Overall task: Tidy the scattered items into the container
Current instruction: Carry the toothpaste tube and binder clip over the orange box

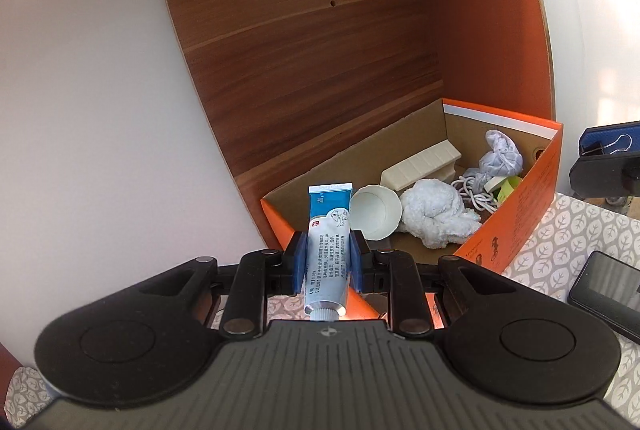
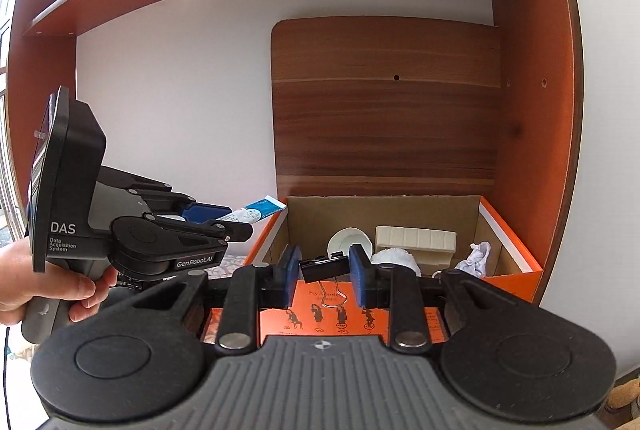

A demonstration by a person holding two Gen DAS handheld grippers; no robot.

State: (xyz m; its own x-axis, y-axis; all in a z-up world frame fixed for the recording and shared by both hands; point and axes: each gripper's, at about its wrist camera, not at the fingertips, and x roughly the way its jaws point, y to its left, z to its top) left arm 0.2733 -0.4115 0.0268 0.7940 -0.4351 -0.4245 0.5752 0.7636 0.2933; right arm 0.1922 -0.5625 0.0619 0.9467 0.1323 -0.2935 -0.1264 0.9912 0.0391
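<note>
We hold two black two-finger grippers with blue pads.

Left gripper (image 1: 327, 260): jaws clamped on a blue-and-white ointment tube (image 1: 326, 230), gripped across its middle, crimped end pointing far, cap end near. Seen from the right wrist, it sits at left, tilted slightly downward, its handle wrapped by our bare left hand (image 2: 44, 284).

Right gripper (image 2: 325, 268): jaws clamped on a black binder clip (image 2: 324, 267), wire handles hanging below. Our right hand is not visible.
</note>
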